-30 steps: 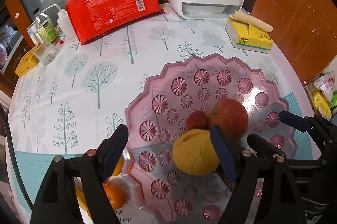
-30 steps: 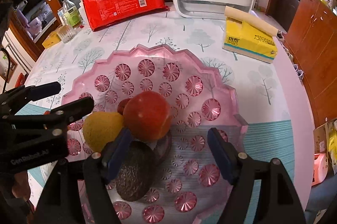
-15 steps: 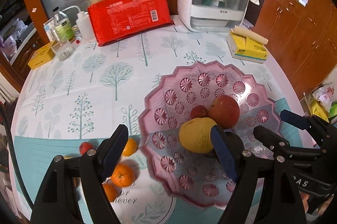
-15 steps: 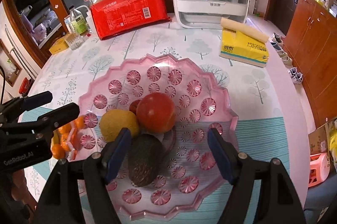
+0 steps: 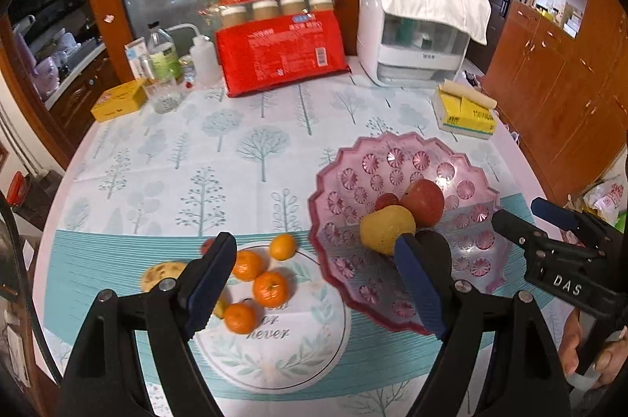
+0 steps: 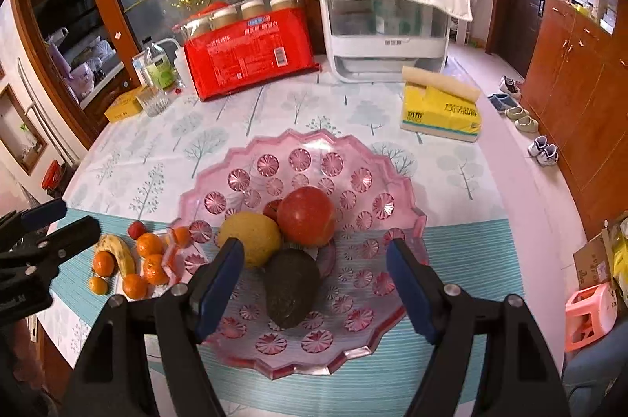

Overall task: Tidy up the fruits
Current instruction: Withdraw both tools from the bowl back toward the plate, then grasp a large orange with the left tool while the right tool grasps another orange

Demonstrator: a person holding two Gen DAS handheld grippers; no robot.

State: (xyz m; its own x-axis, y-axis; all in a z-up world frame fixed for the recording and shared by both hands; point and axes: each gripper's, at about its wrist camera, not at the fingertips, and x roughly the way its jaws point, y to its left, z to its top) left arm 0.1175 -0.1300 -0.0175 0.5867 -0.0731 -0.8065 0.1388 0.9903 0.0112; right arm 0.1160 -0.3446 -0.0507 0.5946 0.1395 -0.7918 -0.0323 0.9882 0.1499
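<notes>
From the left wrist view, I judge the task partly complete: the pink bowl (image 5: 408, 146) already holds a red apple (image 5: 426, 201), a yellow fruit (image 5: 386, 226), a small red fruit (image 5: 386, 200) behind them and a dark fruit (image 5: 435, 244) partly hidden by my own finger, four in all. On the tablecloth (image 5: 235, 158) just left of the bowl, loose fruit remains to be moved: I count four oranges (image 5: 271, 287), one small red fruit (image 5: 208, 244) at the fingertip, and one banana (image 5: 163, 272), though the finger covers part of this group, so the count may run low. The left gripper (image 5: 314, 283) hangs above this loose pile with jaws spread and nothing between them. The right gripper (image 5: 549, 217) enters at the right edge, also spread and empty. From the right wrist view, the bowl (image 6: 314, 142) count is confirmed: one apple (image 6: 308, 217), one yellow fruit (image 6: 251, 236), one avocado (image 6: 290, 283) and one small red fruit (image 6: 271, 209). The right gripper (image 6: 314, 283) is poised over the near side of the bowl, jaws apart, gripping nothing. Beside the bowl's left rim I count six oranges (image 6: 149, 244), one banana (image 6: 119, 254) and one small red fruit (image 6: 136, 229). The left gripper (image 6: 51, 221) shows at the left edge, released. Remaining work, in my estimate: transfer these eight pieces to the bowl.
</notes>
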